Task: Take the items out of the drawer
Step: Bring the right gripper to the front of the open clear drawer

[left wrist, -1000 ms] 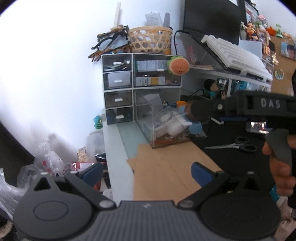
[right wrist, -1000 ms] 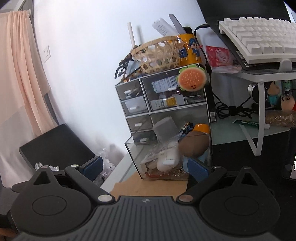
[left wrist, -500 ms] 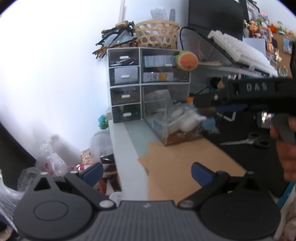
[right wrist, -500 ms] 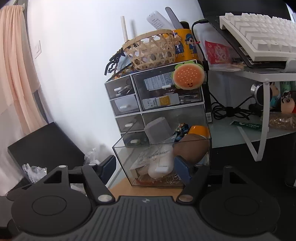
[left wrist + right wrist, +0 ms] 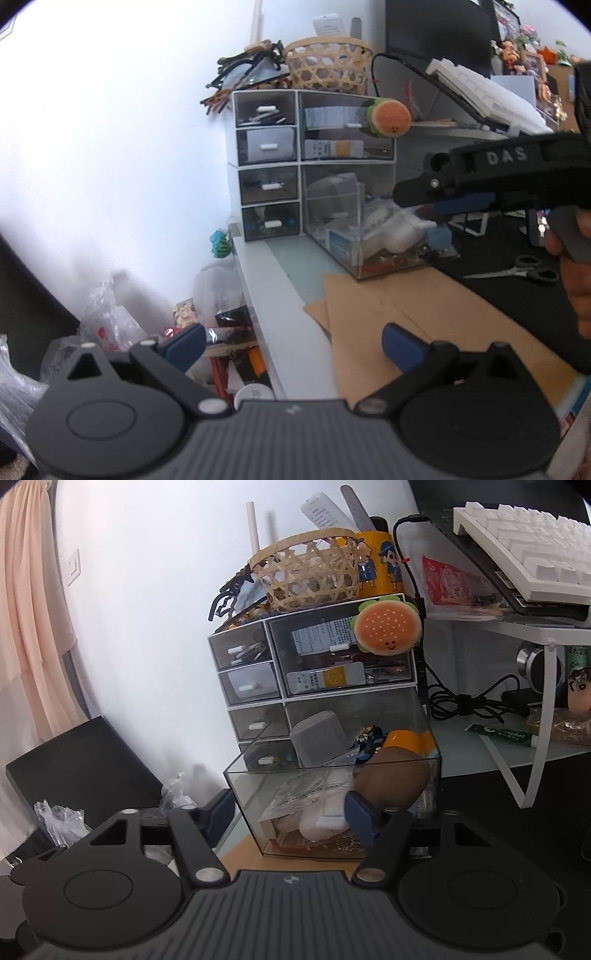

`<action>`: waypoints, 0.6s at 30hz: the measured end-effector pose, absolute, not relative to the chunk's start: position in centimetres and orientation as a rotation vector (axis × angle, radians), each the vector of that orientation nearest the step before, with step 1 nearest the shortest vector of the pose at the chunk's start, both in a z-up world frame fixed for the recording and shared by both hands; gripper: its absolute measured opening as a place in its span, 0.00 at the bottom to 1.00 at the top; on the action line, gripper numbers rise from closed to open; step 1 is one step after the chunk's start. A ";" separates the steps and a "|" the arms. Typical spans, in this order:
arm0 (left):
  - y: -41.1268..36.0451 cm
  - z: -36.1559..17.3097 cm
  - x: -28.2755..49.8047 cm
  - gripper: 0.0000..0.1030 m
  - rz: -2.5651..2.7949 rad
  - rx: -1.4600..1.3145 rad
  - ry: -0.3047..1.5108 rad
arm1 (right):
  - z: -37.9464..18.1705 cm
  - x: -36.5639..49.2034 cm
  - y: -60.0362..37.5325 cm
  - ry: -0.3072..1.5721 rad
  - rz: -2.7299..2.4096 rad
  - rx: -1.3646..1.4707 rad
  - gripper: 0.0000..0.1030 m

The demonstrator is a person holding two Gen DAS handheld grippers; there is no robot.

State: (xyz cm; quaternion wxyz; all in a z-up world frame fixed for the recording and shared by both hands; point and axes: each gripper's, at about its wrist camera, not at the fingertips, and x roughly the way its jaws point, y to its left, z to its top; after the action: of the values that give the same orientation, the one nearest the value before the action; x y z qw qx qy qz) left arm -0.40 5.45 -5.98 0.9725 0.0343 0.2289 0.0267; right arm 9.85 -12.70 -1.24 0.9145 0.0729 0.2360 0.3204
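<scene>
Closing right gripper (image 5: 291, 808) nears pulled-out drawer (image 5: 295, 834).

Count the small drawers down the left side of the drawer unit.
4, stacked in one column: top drawer, second drawer, third drawer, bottom drawer. The pulled-out clear drawer partly hides the bottom one; all four show plainly in the left view.

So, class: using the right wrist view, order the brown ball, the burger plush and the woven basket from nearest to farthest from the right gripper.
1. Brown ball: in the open clear drawer, just ahead of the right gripper.
2. Burger plush: higher, on the organiser's front.
3. Woven basket: on top of the organiser, farthest.
</scene>
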 end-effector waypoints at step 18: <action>5.8 -6.0 -0.9 1.00 0.019 0.050 0.456 | 0.7 11.7 -12.0 0.593 0.666 0.136 0.41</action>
State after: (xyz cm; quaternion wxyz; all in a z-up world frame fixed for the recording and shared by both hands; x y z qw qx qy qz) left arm -0.86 5.76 -6.00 0.9738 0.0246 0.2259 0.0094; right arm 11.70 -12.04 0.70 0.9000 0.0657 0.2867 0.3216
